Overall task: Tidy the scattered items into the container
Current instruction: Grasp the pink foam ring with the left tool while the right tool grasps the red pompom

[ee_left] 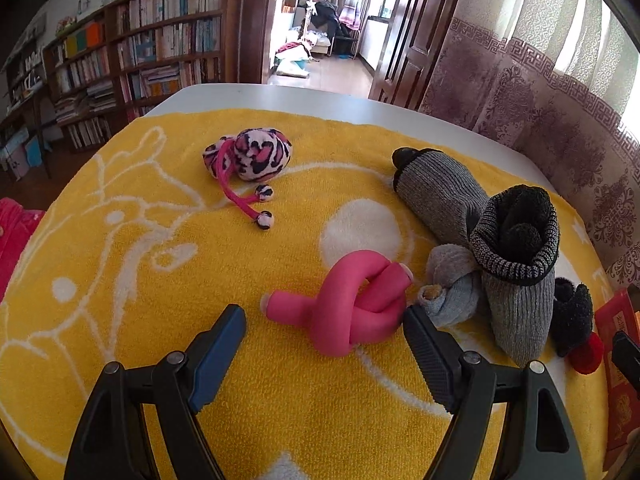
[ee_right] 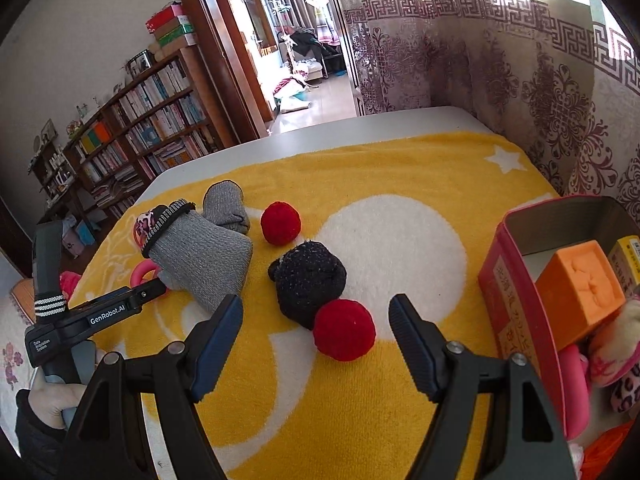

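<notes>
Red tin (ee_right: 516, 240) part-filled; both grippers, left (ee_left: 324, 344) and right (ee_right: 316, 338), gape empty over pink knot (ee_left: 352, 308), red pompom (ee_right: 344, 330), socks (ee_left: 516, 280) still out.

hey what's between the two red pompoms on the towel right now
A black fuzzy bundle lies between the two red pompoms, touching the nearer one. The right wrist view shows it.

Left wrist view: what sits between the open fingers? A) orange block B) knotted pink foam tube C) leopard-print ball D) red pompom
B: the left gripper stands open around the knotted pink foam tube on the yellow towel, not gripping it; the leopard-print ball lies farther off.
</notes>
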`<state>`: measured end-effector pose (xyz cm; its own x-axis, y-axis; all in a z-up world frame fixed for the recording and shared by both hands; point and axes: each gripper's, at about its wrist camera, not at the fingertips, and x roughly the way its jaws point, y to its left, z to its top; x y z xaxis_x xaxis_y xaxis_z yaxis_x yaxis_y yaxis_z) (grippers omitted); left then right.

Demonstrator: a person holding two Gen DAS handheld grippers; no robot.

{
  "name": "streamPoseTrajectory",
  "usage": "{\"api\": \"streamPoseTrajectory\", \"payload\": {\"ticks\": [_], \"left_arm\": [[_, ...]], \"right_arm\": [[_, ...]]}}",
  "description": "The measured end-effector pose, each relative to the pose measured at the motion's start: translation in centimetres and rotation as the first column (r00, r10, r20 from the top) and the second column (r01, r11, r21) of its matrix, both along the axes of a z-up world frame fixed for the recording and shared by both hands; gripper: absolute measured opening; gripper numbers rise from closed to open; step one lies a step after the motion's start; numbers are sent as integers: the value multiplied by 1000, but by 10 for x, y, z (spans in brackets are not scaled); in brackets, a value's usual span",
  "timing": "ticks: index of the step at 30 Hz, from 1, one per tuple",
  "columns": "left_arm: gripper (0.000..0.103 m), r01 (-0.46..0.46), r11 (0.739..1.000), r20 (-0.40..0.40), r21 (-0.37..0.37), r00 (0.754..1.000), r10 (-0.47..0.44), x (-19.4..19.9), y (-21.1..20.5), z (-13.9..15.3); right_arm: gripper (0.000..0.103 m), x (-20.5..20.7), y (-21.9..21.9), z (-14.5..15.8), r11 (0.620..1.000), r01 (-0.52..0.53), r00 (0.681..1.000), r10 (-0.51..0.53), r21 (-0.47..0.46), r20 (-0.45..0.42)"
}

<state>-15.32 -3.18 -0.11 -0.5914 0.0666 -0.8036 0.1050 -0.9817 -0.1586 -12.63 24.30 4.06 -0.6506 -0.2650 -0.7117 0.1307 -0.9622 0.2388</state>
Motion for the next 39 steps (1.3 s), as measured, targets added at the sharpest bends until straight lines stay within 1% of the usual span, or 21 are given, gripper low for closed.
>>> {"api": "streamPoseTrajectory", "payload": {"ticks": [4,9,12,13,14,18,19,20,21,23,25,31,35,39], "left_arm": [[83,23,999,7,-34,1000,-23,-6,7,-2],[83,47,998,11,-48,999,-47,-12,11,-3],[83,46,998,7,-34,999,-45,-13,9,-3],[82,44,999,4,-27,999,-44,-13,8,-3],[77,38,999,0,-26,999,-38,-12,7,-2],[75,27,1000,-15,-4,1000,-27,-10,5,1],[74,24,1000,-23,-3,999,-24,-8,4,3],[59,22,1000,-35,-3,999,-22,-6,4,6],[49,31,999,-45,8,999,-31,-4,4,9],[48,26,999,-67,18,997,-25,1,3,16],[49,20,1000,-86,5,996,-19,5,3,21],[48,12,1000,-82,29,997,-10,8,-3,22],[48,15,999,-104,42,995,-11,12,-4,29],[48,20,998,-131,55,991,-13,19,-3,37]], "right_arm": [[79,0,-3,-4,1000,-15,1000,14,4,4],[79,-2,-4,-10,1000,-19,1000,19,9,11],[79,-2,-5,-11,1000,-17,1000,17,10,13],[79,-2,-5,-11,1000,-17,1000,17,9,12],[79,-2,-4,-12,1000,-16,1000,16,9,11],[79,-2,-3,-13,1000,-11,1000,11,8,8],[79,-1,-2,-14,1000,-9,1000,9,8,7],[79,-2,-1,-14,1000,-7,1000,7,6,7],[79,-2,-1,-15,1000,-5,1000,5,5,6],[79,-2,2,-16,1000,-1,1000,1,2,6],[79,-3,3,-17,1000,5,1000,-5,1,8],[79,-3,3,-18,1000,11,1000,-11,2,6],[79,-3,3,-19,1000,11,1000,-11,15,10],[79,-6,3,-25,999,16,999,-17,37,37]]}}
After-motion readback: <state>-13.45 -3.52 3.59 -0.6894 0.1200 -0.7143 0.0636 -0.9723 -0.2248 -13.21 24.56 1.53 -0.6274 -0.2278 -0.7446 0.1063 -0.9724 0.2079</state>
